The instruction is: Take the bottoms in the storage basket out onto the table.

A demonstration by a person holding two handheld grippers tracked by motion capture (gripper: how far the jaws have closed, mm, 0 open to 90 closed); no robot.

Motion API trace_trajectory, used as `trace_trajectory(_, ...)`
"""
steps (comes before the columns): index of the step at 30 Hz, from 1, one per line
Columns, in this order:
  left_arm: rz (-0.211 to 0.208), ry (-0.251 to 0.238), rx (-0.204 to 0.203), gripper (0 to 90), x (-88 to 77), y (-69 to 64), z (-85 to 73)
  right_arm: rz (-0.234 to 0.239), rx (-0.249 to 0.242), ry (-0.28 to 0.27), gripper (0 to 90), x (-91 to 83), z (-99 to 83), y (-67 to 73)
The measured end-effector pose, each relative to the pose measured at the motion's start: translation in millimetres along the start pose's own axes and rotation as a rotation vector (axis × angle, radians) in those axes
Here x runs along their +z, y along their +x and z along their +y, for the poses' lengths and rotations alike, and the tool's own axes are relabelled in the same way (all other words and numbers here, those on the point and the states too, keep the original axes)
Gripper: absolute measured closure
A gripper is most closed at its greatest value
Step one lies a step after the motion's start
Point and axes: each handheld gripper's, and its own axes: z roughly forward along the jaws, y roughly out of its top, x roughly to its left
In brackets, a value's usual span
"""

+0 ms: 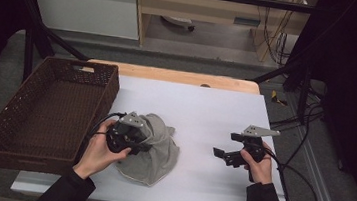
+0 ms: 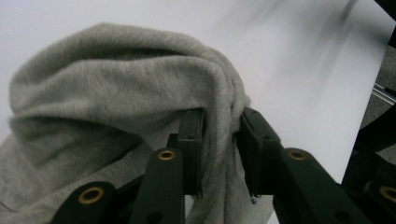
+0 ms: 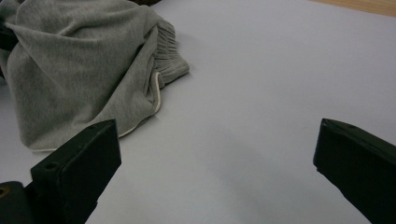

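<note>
High view showed me at a white table (image 1: 205, 113), a gripper in each hand. My left gripper (image 1: 134, 138), at lower left of centre, sat on a crumpled grey cloth (image 1: 159, 148) just right of a brown wicker basket (image 1: 44, 111). Left gripper view had a bunched fold of the cloth (image 2: 140, 93) standing between my jaws; the right jaw touched it, but a pale gap beside the left one suggested a loosened hold rather than a clench. My right gripper (image 1: 233, 154) hovered at right, well apart, jaws spread wide with nothing between them. I judged this the setting-down or re-gripping step; next I needed a firm pinch before lifting towards the basket.
</note>
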Motion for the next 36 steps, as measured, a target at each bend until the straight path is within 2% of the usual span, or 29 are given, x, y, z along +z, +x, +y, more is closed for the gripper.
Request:
trace_trajectory(5, 0.006, -0.02, -0.011, 54.3, -3.3, 3.3, -8.8, 0.01, -0.003, 0.012, 1.3, 5.3, -0.5, 3.4)
trace_trajectory(12, 0.039, -0.07, -0.046, 25.7, -13.2, 9.2, -13.5, 0.025, -0.012, 0.028, 1.2, 12.7, -1.0, 9.3)
trace_trajectory(16, 0.05, -0.11, -0.068, 17.5, -17.2, 15.2, -19.7, 0.035, -0.025, 0.041, 1.2, 19.6, -1.0, 14.6)
trace_trajectory(18, 0.056, -0.099, -0.081, 17.3, -18.0, 18.2, -21.9, 0.045, -0.03, 0.047, 1.1, 23.1, -0.7, 17.8)
trace_trajectory(22, 0.068, -0.101, -0.089, 18.6, -18.7, 21.5, -25.9, 0.05, -0.043, 0.058, 1.2, 29.9, 0.4, 25.6)
trace_trajectory(24, 0.061, -0.095, -0.09, 22.5, -17.8, 21.6, -27.5, 0.058, -0.049, 0.061, 1.3, 33.9, 0.9, 30.5)
trace_trajectory(28, 0.025, -0.077, -0.085, 39.4, -15.7, 18.4, -30.2, 0.058, -0.056, 0.075, 1.8, 43.7, 1.7, 40.5)
trace_trajectory(33, 0.012, -0.04, -0.08, 56.0, -11.0, 14.0, -33.1, 0.073, -0.075, 0.102, 2.0, 56.7, 1.0, 55.0)
trace_trajectory(36, 0.006, -0.042, -0.092, 66.7, -10.8, 12.2, -33.3, 0.075, -0.089, 0.119, 2.4, 65.0, 0.1, 64.1)
